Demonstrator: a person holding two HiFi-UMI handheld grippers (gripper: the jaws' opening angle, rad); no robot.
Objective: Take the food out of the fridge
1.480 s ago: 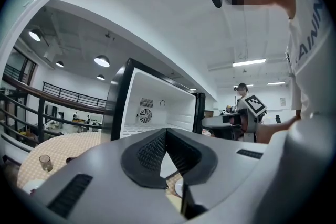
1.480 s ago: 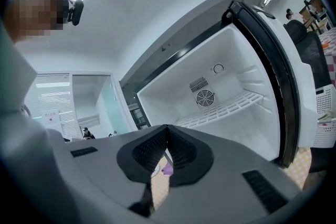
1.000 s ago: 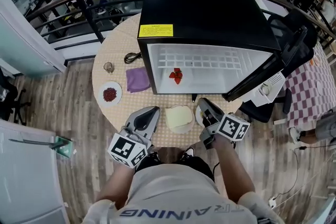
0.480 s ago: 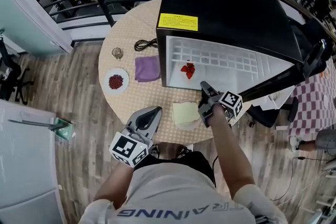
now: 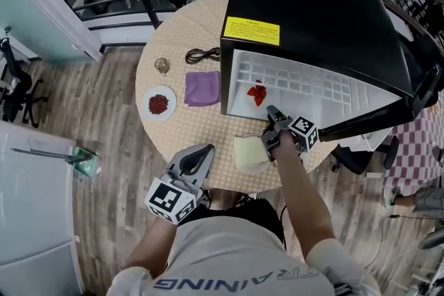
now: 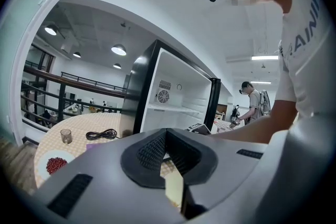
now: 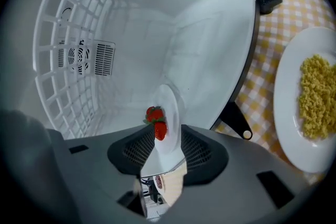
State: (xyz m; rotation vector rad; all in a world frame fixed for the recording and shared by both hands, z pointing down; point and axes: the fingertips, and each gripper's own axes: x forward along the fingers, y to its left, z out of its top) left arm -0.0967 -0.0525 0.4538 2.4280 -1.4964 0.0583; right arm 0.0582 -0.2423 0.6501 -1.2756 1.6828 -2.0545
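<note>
— Where's the food?

— The strawberries (image 7: 156, 122) sit on a small white plate (image 7: 172, 99) inside the fridge (image 5: 312, 10). It is near the open front edge, toward the left wall as the head view shows it.

— And the right tongs (image 7: 167, 136)?

— They reach into the fridge's mouth, rolled over on their side. Their jaws have just been opening and stand well apart. The plate's near rim lines up in the gap between them, with the strawberries just beyond the tips. The pads do not press on the plate.

— The left tongs (image 6: 167, 134)?

— Held back over the table's (image 5: 173, 135) near edge, well apart from the fridge. Their tips meet, with nothing between them.

— Anything beside the right tongs?

— A second plate (image 7: 286, 86) with yellow food lies on the table's near edge, just in front of the fridge.
</note>
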